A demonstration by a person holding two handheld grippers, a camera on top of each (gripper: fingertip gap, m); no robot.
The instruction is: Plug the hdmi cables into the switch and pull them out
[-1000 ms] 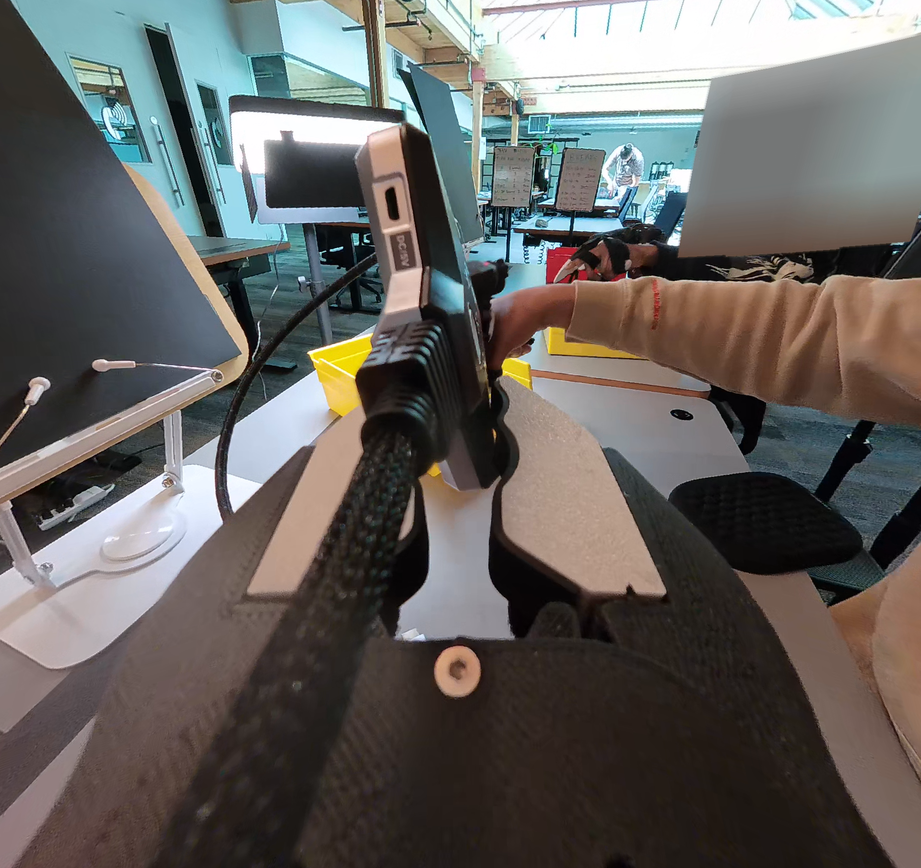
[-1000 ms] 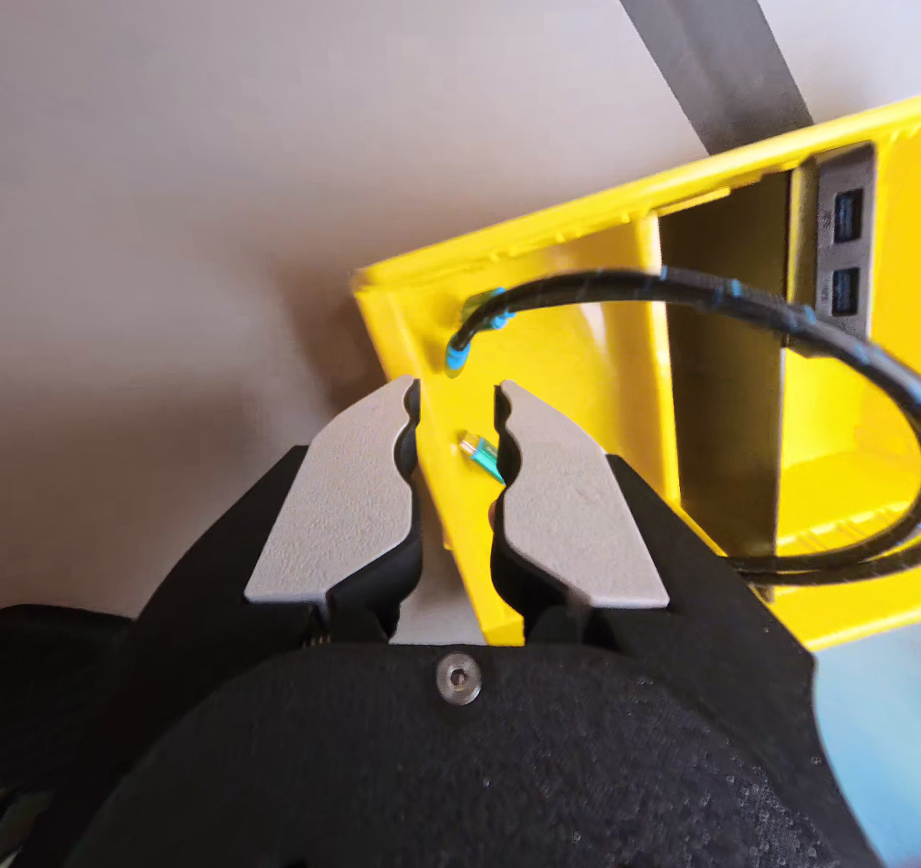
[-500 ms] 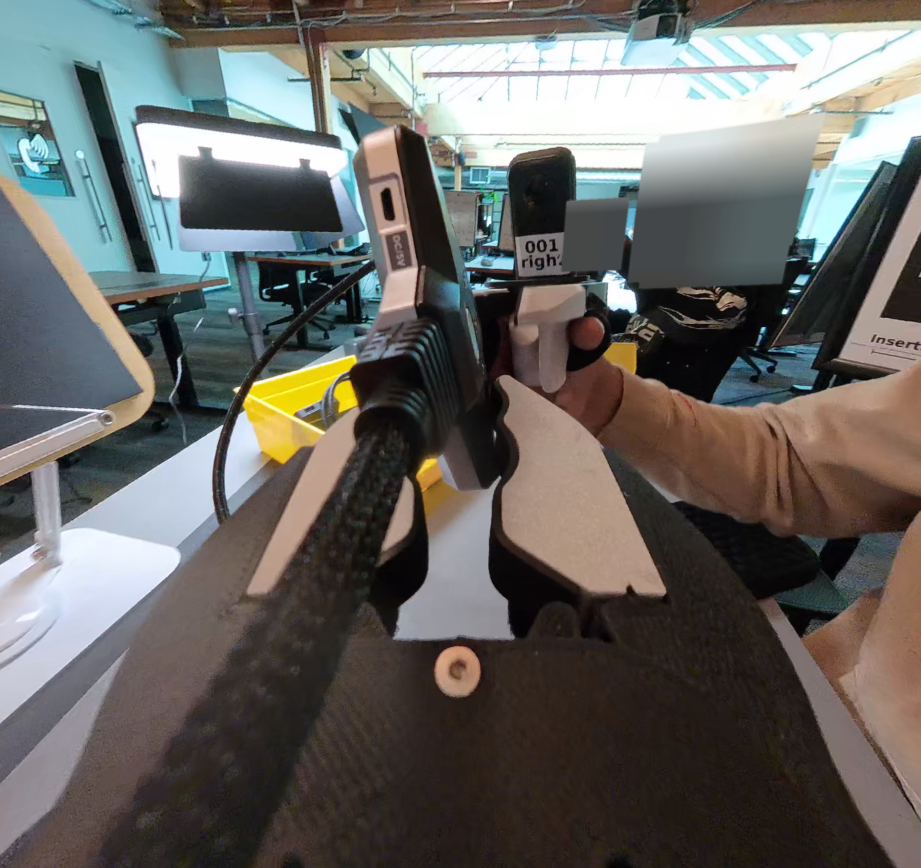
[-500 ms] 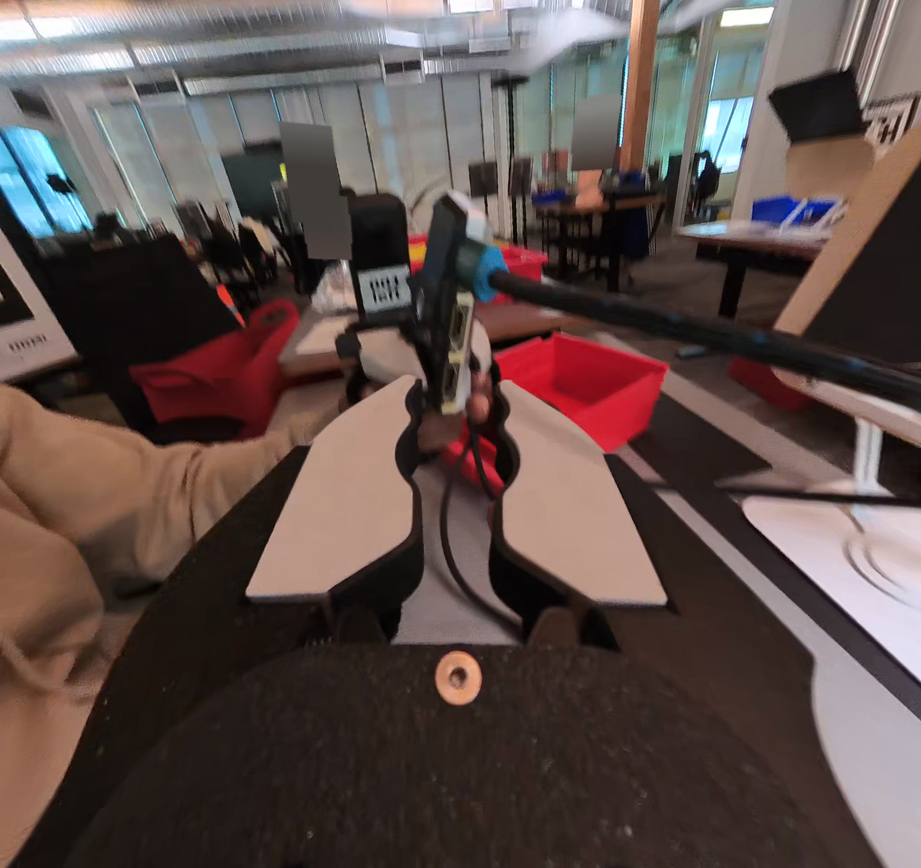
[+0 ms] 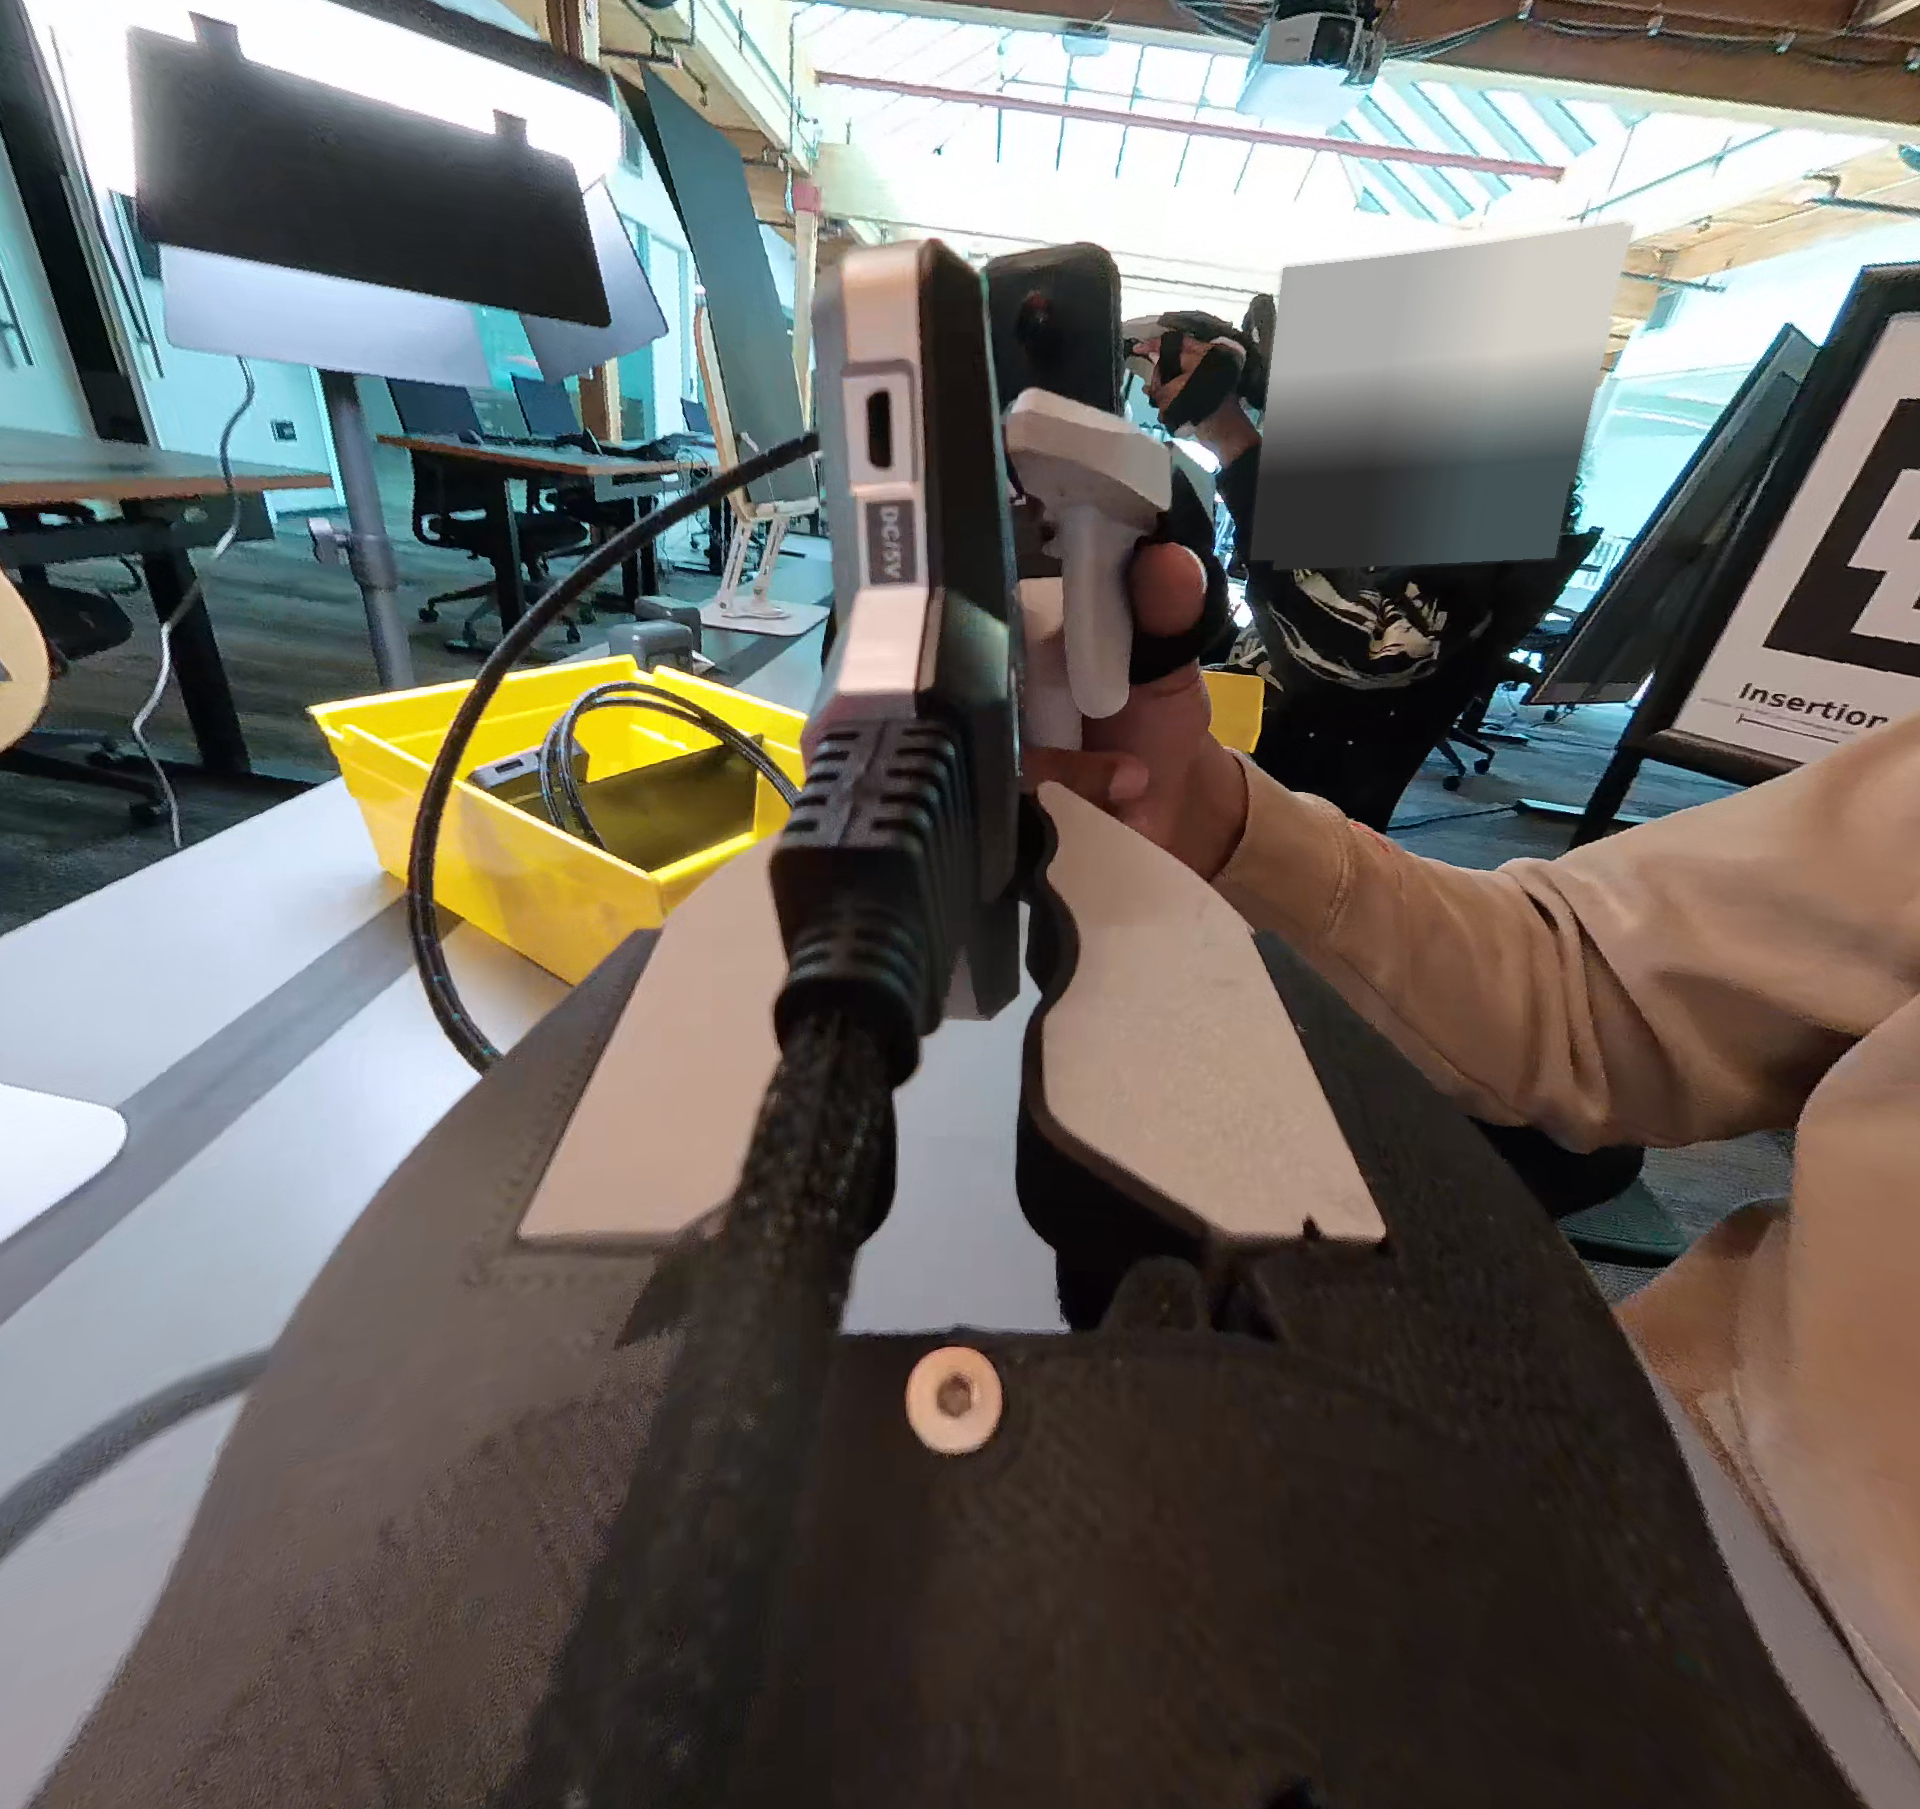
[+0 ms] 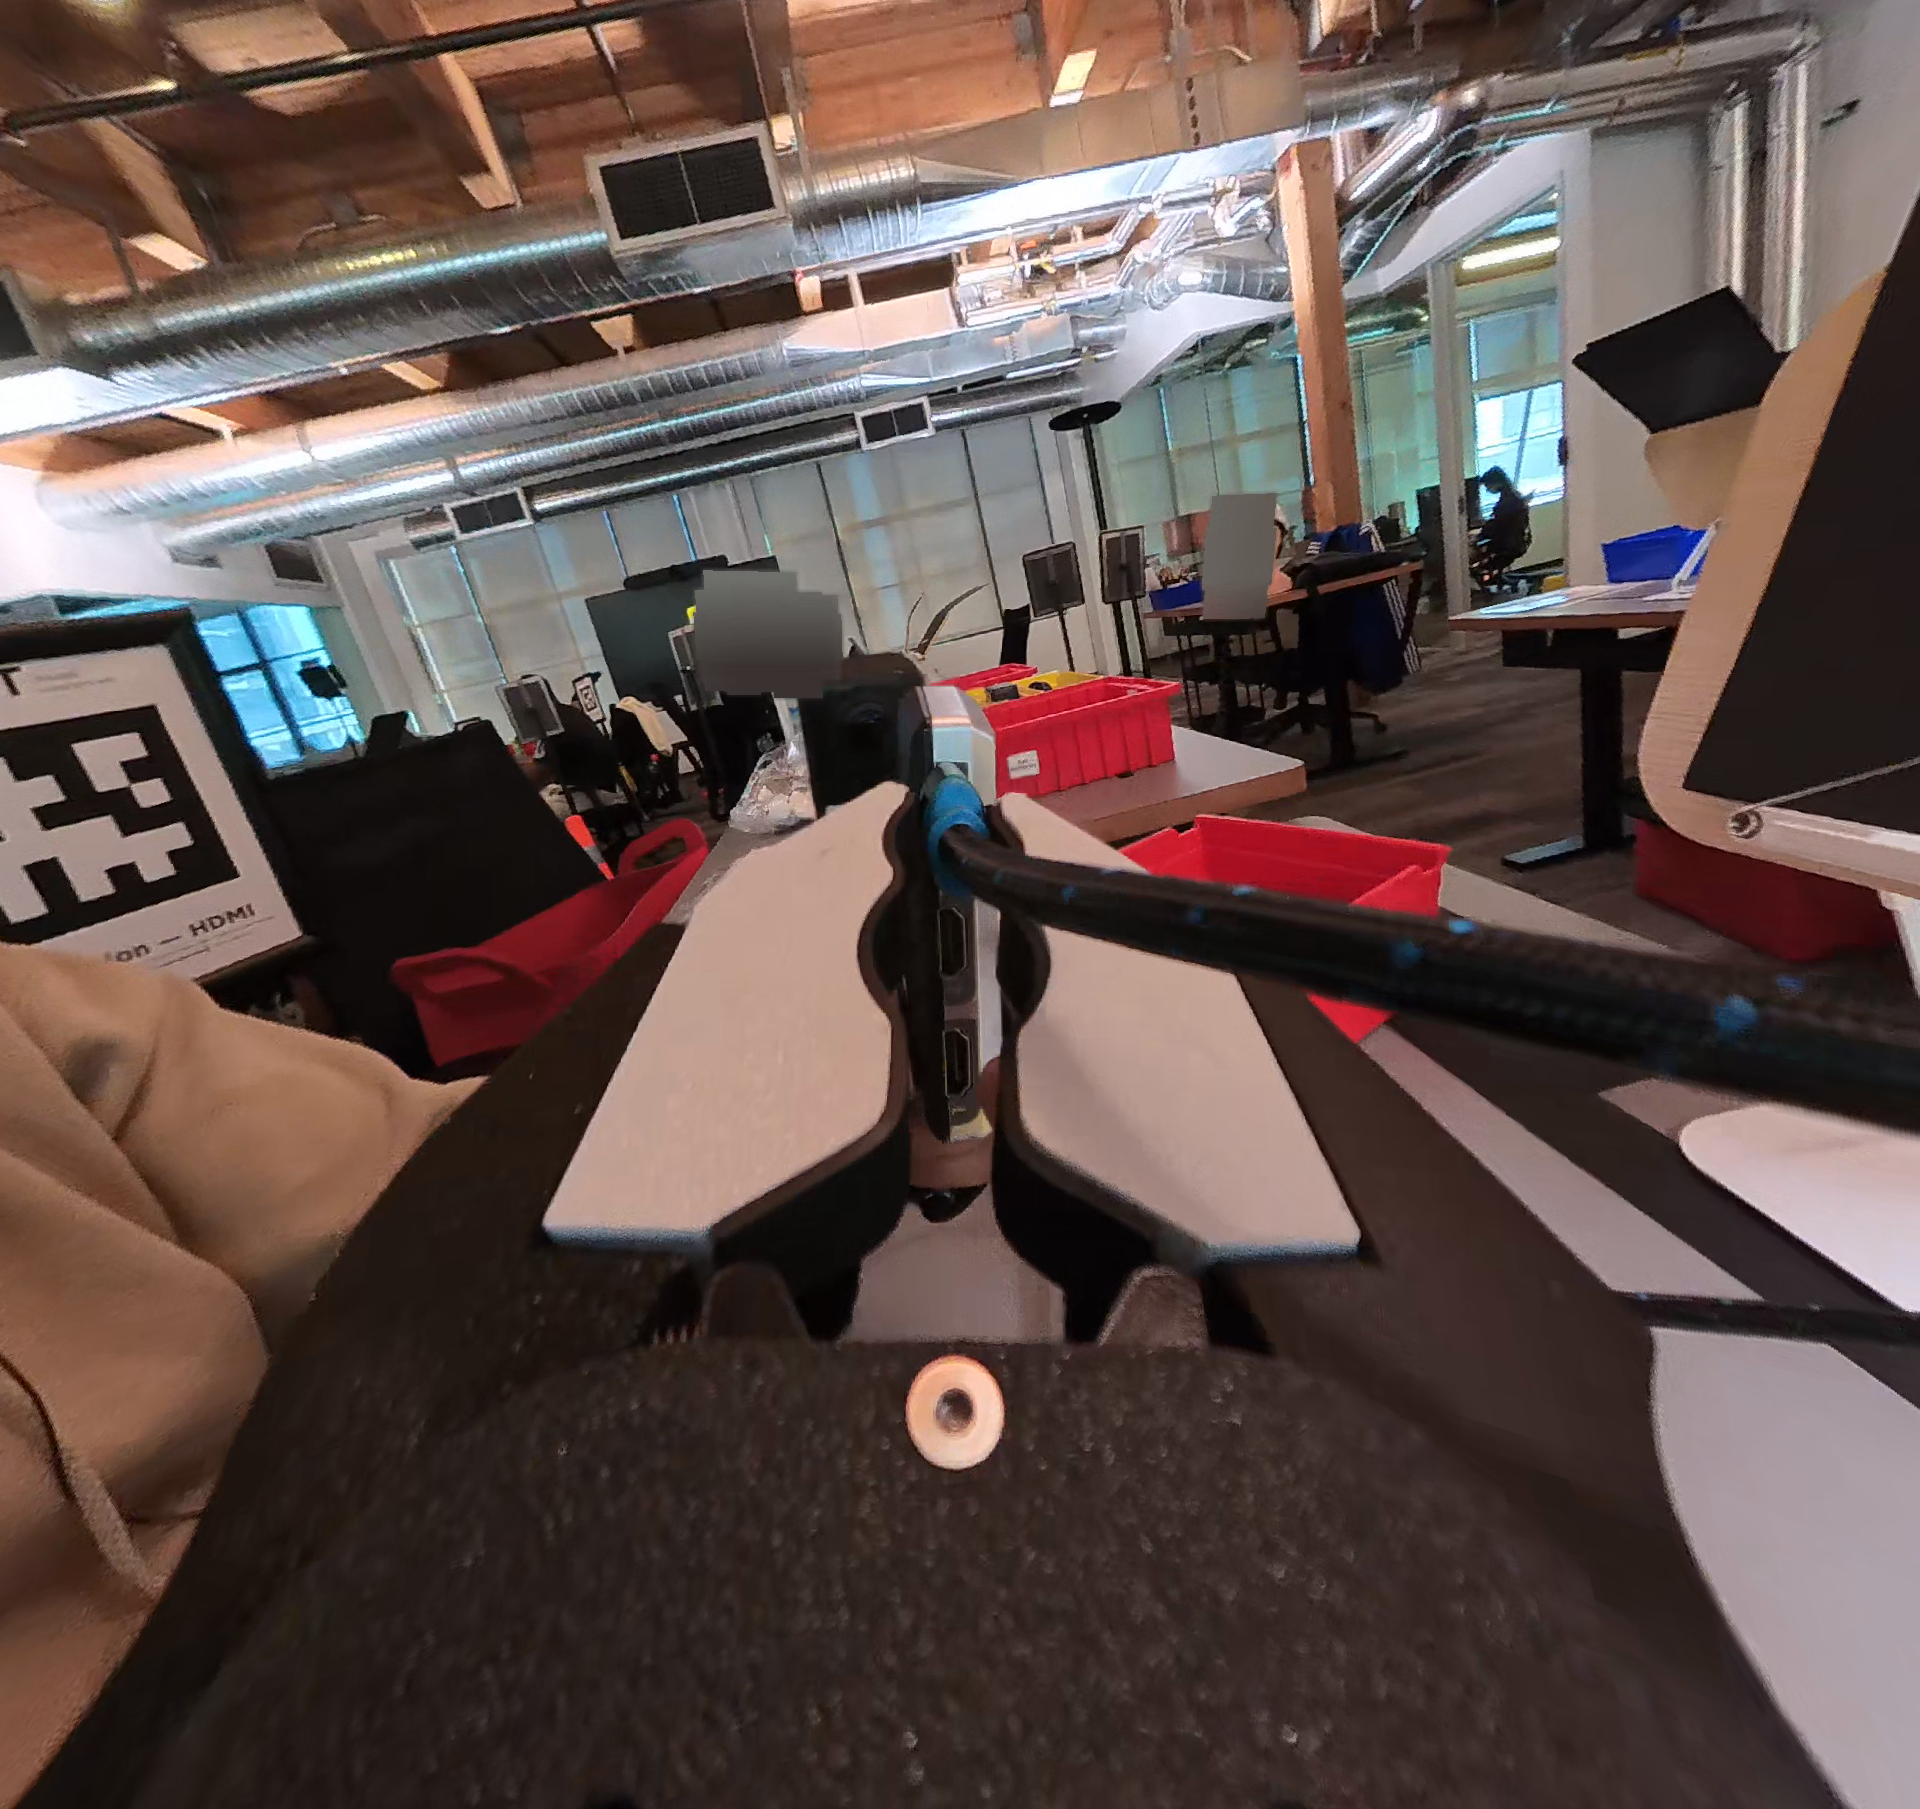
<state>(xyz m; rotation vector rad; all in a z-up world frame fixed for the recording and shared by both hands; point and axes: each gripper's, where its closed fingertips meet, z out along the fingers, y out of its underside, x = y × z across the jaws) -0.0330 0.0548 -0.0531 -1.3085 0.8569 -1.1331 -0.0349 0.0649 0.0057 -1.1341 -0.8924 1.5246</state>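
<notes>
The left gripper [image 5: 951, 886] is clamping the lower end of the HDMI switch [image 5: 914, 575], holding it upright on edge above the grey table [image 5: 156, 980]. A black braided cable [image 5: 821, 1167] is sitting plugged into the switch's bottom end at 6 o'clock, its ribbed plug [image 5: 873, 855] lying against the left finger and the cord running back over the gripper body. A thinner black cable [image 5: 499, 710] is looping out from the switch's far side toward 9 o'clock. Behind it, at about 10 o'clock, a yellow bin [image 5: 520, 855] is holding more coiled cable.

From the other side, the right gripper [image 6: 948, 912] is reaching around the same switch [image 6: 954, 970], its fingers lying close along both faces; I cannot tell whether they are pressing or just flanking it. A blue-collared plug [image 6: 951, 809] is sitting in the top port, its blue-flecked cable [image 6: 1403, 970] trailing off toward 3 o'clock. Two ports below it are showing open.
</notes>
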